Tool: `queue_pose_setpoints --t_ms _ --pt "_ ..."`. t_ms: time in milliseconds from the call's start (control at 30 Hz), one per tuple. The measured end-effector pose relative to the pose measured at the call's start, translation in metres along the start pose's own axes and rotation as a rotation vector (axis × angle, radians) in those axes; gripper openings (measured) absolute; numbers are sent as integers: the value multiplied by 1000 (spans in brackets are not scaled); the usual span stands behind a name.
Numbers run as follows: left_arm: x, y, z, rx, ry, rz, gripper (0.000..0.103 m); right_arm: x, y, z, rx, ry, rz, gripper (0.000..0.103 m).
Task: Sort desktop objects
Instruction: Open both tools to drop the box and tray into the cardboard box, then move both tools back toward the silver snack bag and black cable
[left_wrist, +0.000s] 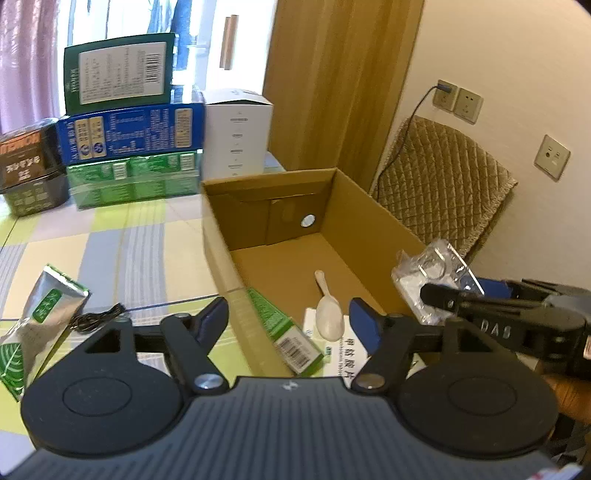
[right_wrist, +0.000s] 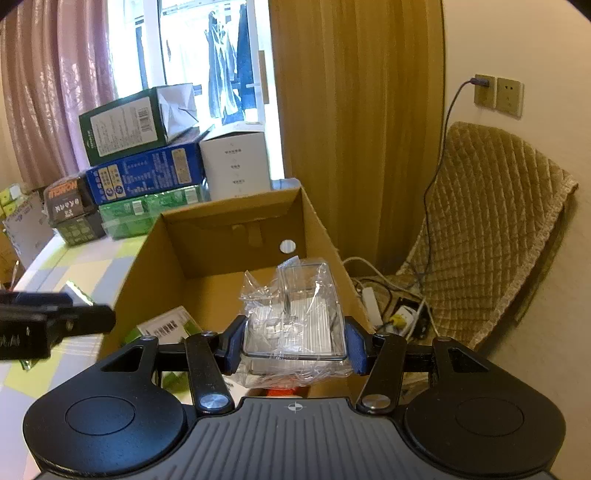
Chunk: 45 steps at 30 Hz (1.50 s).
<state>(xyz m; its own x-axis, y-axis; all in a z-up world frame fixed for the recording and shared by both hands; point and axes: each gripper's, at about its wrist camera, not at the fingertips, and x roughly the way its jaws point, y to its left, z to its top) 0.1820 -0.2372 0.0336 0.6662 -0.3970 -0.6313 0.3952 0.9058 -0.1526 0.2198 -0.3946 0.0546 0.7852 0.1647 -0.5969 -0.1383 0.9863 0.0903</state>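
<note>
An open cardboard box (left_wrist: 373, 221) (right_wrist: 177, 236) stands on the checked table. Inside it lie a white plastic spoon (left_wrist: 327, 310), a green carton (left_wrist: 284, 332) (right_wrist: 166, 328) and a white printed sheet (left_wrist: 347, 358). My right gripper (right_wrist: 295, 345) is shut on a clear plastic case wrapped in film (right_wrist: 295, 317) (left_wrist: 432, 273), held above the box's right side. My left gripper (left_wrist: 288, 319) is open with nothing between its fingers, hovering over the box's near left corner. On the table to the left lie a silver-green sachet (left_wrist: 40, 314) and a black cable (left_wrist: 96, 319).
Stacked green, blue and black cartons (left_wrist: 129, 133) (right_wrist: 144, 173) and a white box (left_wrist: 236, 136) stand at the table's far side. A quilted chair (left_wrist: 443, 188) (right_wrist: 491, 229), a power strip with cables (right_wrist: 384, 306) and wall sockets (right_wrist: 498, 94) are right of the box.
</note>
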Motion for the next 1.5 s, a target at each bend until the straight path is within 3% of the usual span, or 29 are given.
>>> queue_pose_setpoints --t_ms 133,233,333,800,1067,1233,1500 --pt "-3 7 -5 -6 6 19 70 1 4 8 15 -38 31 52" --pt "-7 9 -10 20 7 54 75 3 5 13 5 -60 43 62" --pt "-13 12 -16 30 2 73 80 -4 2 12 14 -78 28 64" --pt "-59 26 -42 25 5 99 90 -66 6 -20 61 -61 17 80" --pt "-99 47 -62 5 0 148 101 -92 50 -17 8 -84 92 94" --pt "-124 71 -72 -22 -2 201 101 -100 85 -17 -42 -84 147 101" --pt "-158 111 -87 -65 -5 272 102 -97 140 -25 -147 -58 241 101"
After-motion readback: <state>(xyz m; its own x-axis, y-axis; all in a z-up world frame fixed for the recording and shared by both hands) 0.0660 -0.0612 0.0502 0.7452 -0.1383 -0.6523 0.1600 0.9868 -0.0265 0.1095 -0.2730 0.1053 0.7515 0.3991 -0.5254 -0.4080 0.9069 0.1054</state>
